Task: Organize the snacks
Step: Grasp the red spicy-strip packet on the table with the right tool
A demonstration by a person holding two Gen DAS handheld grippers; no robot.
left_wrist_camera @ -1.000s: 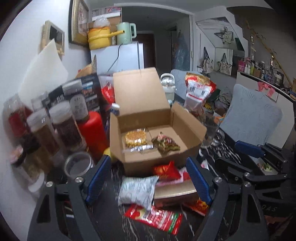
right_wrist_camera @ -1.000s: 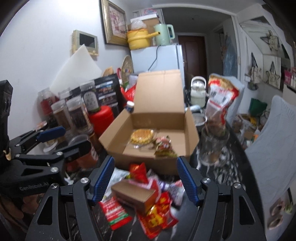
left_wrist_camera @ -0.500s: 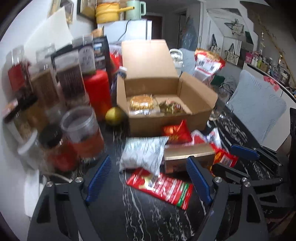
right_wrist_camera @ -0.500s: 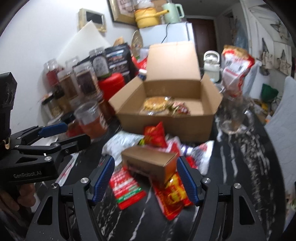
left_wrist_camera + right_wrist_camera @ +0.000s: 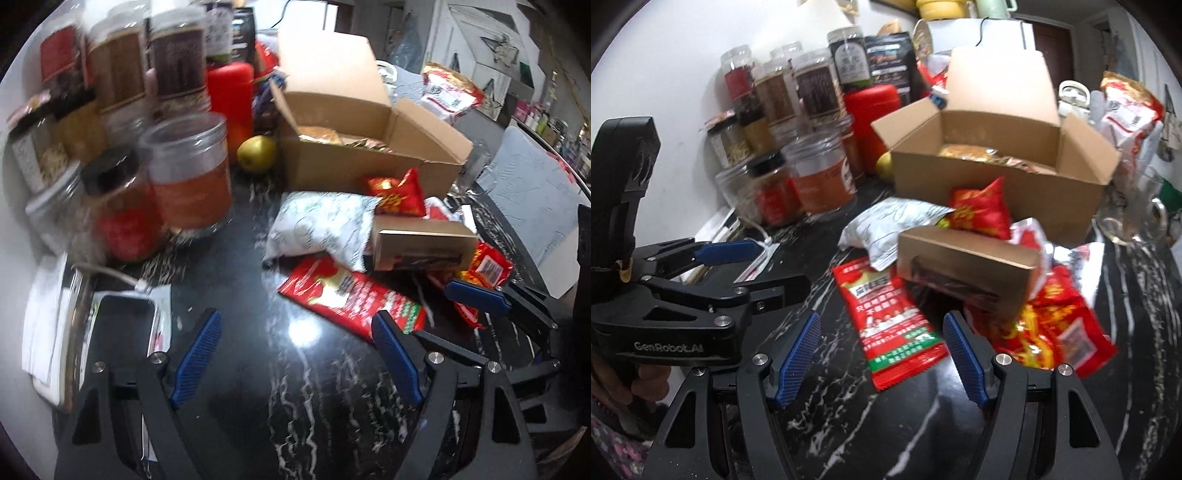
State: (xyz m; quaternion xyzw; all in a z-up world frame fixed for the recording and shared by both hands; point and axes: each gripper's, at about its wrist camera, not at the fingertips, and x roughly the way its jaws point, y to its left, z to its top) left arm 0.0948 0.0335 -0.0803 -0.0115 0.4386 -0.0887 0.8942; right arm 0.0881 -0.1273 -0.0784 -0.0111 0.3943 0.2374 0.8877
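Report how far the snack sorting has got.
Done: two wrapped snacks lie in the open cardboard box. In hand: nothing; the left hand-held gripper and right hand-held gripper are open and empty above the table. Left: the white packet, flat red packet, small brown carton and other red packets remain outside.

Bare black worktop (image 5: 886,424) lies open at the near edge, wide enough for either gripper to come down. Beyond it the flat red packet (image 5: 890,317) and the small brown box (image 5: 967,266) lie among loose snack bags, crowding the way to the open carton (image 5: 1001,184). Jars (image 5: 820,177) wall off the left; a phone (image 5: 122,332) lies at near left. The carton's top stands open.
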